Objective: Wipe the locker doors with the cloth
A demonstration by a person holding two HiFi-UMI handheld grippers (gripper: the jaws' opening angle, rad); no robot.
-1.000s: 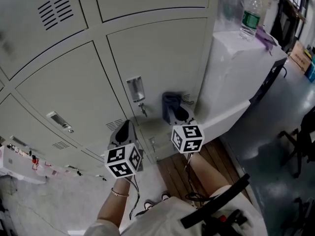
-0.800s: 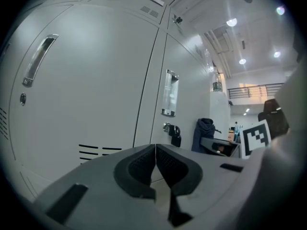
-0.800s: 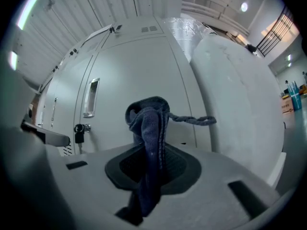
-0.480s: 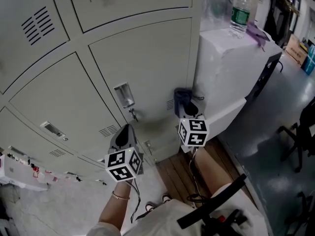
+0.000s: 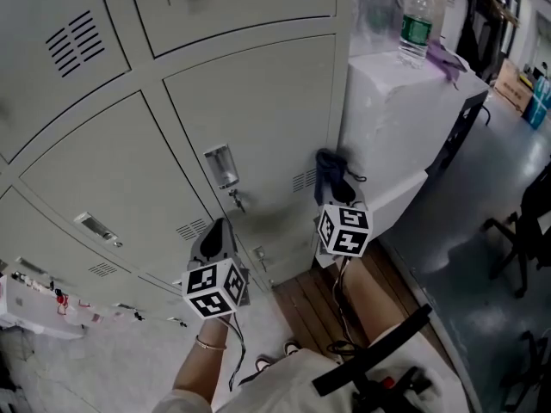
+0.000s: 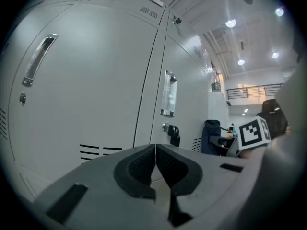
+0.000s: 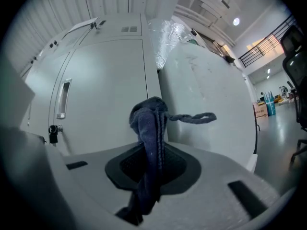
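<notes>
The right gripper [image 7: 152, 159] jaws pinch the dark blue cloth [image 7: 149, 121]. The cloth's bunched end stands above the jaws at the lower right corner of a locker door [image 5: 258, 101], beside the vent slots [image 5: 301, 180]. Contact with the door cannot be confirmed. The left gripper [image 6: 156, 162] jaws are pressed together and empty, near that door's lower left corner, below the latch [image 5: 222, 167].

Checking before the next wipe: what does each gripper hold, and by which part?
The right gripper is shut on the cloth, pinched around its middle, bunched end poking out. The left gripper holds nothing; its jaws are together.
</notes>
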